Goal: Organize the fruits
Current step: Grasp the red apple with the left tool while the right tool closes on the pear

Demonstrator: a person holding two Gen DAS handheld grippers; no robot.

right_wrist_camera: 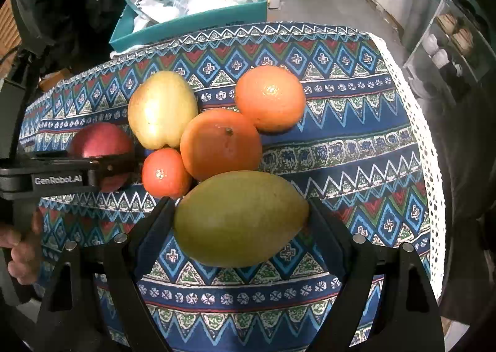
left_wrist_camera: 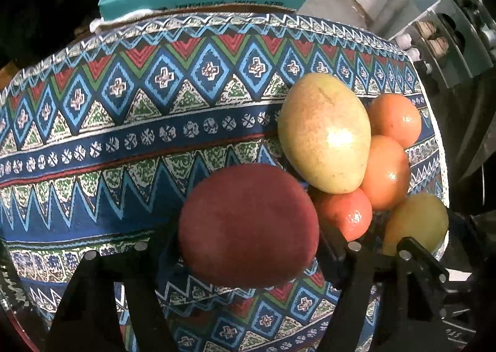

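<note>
Patterned cloth [right_wrist_camera: 356,147] bears, left to right, a red apple [left_wrist_camera: 248,225] gripped by the left claw [left_wrist_camera: 245,246], a fruit cluster [right_wrist_camera: 217,122], and a green mango [right_wrist_camera: 240,218] gripped by the right claw [right_wrist_camera: 240,212].

right claw [right_wrist_camera: 241,222]: closed on green mango [right_wrist_camera: 240,218] | left claw [right_wrist_camera: 124,163]: around red apple [right_wrist_camera: 100,143] | oranges [right_wrist_camera: 221,143] between

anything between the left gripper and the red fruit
Nothing visible. The red fruit already sits between the left gripper's two fingers, with no other object in the gap. The nearest neighbours, a small orange fruit and a yellow-green fruit, lie outside the fingers.
</note>
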